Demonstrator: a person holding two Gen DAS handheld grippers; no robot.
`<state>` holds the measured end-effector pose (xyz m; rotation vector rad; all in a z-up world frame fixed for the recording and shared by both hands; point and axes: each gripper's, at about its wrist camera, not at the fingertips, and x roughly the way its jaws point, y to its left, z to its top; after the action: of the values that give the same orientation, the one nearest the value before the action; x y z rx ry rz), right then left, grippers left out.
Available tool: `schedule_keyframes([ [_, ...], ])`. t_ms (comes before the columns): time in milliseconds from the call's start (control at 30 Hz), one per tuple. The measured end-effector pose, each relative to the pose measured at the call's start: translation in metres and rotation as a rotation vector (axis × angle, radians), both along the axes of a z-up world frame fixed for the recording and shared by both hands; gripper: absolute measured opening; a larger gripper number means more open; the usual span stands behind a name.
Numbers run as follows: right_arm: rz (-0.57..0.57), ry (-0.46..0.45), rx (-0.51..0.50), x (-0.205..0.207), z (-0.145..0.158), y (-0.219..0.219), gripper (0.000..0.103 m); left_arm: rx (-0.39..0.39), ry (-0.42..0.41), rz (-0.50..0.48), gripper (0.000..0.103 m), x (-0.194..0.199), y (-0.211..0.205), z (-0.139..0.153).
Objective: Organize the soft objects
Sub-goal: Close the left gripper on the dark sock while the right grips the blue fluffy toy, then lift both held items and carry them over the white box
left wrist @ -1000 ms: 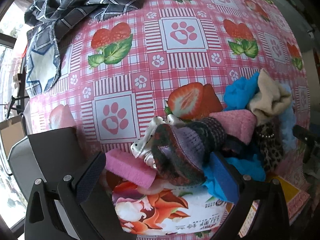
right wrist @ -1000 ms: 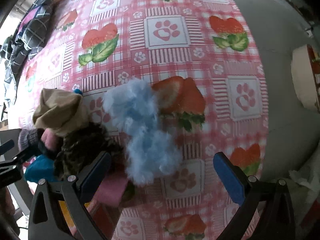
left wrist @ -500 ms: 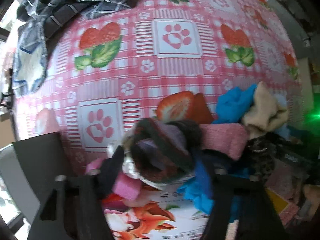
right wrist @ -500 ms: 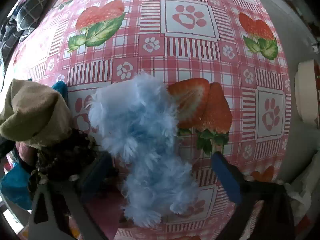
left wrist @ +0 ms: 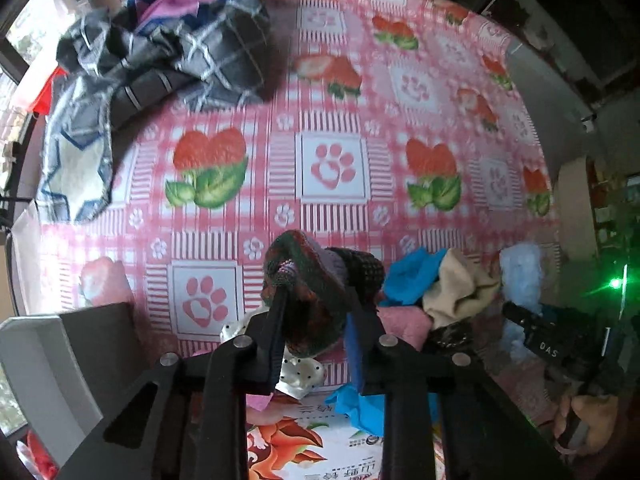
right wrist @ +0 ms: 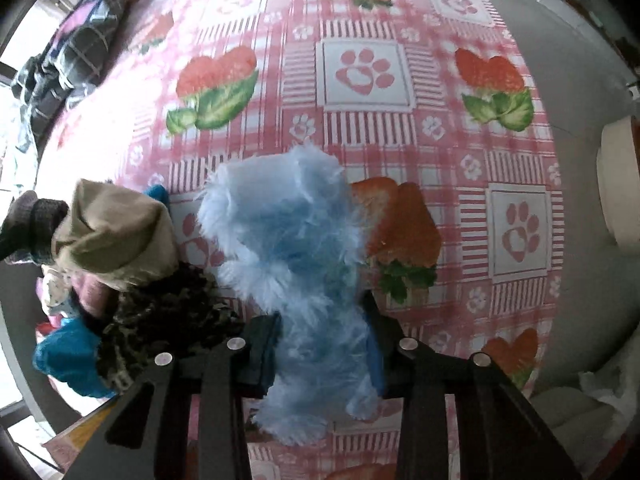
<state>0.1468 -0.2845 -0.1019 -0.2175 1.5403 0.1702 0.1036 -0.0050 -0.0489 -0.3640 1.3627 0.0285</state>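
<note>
My left gripper (left wrist: 316,320) is shut on a dark knitted sock (left wrist: 312,276) with green, purple and red yarn and holds it above a pile of soft things. My right gripper (right wrist: 320,328) is shut on a fluffy light blue piece (right wrist: 288,232), also seen far right in the left wrist view (left wrist: 520,272). The pile holds a beige cloth (right wrist: 112,236), a blue cloth (left wrist: 412,276), a pink piece (left wrist: 404,324) and a leopard-print piece (right wrist: 168,312).
A pink strawberry-and-paw tablecloth (left wrist: 332,168) covers the table. Dark plaid clothes (left wrist: 168,52) lie at the far left. A grey bin (left wrist: 48,364) stands at the near left. A floral tissue pack (left wrist: 316,448) lies below the left gripper. A cream round object (right wrist: 616,184) sits off the table's right.
Both grippers were open a second ago. The left one closed on the knitted sock and lifted it. The right one moved in and closed on the fluffy blue piece.
</note>
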Motion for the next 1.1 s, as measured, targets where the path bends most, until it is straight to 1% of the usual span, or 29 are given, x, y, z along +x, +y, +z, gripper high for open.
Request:
schedule_keyframes([
  [67,-0.012,-0.01,0.016,0.0,0.008,-0.002,0.037,0.021,-0.021,-0.018,0.028,-0.005,-0.006,0.014],
  [167,-0.029,-0.012,0.03,-0.001,0.022,-0.012,0.037,0.046,-0.039,-0.047,0.028,-0.016,-0.018,0.026],
  [300,-0.047,-0.018,0.043,-0.001,0.04,-0.022,0.037,0.029,-0.052,-0.064,0.028,-0.027,-0.032,0.043],
  [367,-0.054,-0.024,0.049,-0.005,0.051,-0.028,0.037,0.024,-0.067,-0.09,0.028,-0.03,-0.045,0.053],
  [400,-0.055,-0.028,0.048,-0.008,0.059,-0.032,0.037,0.026,-0.074,-0.106,0.028,-0.031,-0.052,0.058],
  [500,-0.061,-0.037,0.053,-0.019,0.07,-0.041,0.037,0.031,-0.099,-0.155,0.028,-0.037,-0.078,0.074],
  [567,-0.07,-0.039,0.059,-0.024,0.073,-0.046,0.037,0.025,-0.116,-0.191,0.028,-0.041,-0.097,0.085],
  [600,-0.075,-0.037,0.062,-0.024,0.068,-0.045,0.037,0.023,-0.124,-0.211,0.028,-0.044,-0.107,0.09],
  [700,-0.092,-0.036,0.067,-0.03,0.072,-0.056,0.037,0.02,-0.138,-0.263,0.028,-0.049,-0.134,0.102],
  [800,-0.108,-0.048,0.066,-0.04,0.081,-0.072,0.037,0.028,-0.152,-0.321,0.028,-0.057,-0.164,0.111],
  [900,-0.098,-0.08,0.036,-0.055,0.092,-0.09,0.037,0.038,-0.165,-0.38,0.028,-0.067,-0.192,0.117],
  [1100,-0.092,-0.067,0.037,-0.088,0.098,-0.114,0.037,0.053,-0.144,-0.499,0.028,-0.096,-0.236,0.115],
])
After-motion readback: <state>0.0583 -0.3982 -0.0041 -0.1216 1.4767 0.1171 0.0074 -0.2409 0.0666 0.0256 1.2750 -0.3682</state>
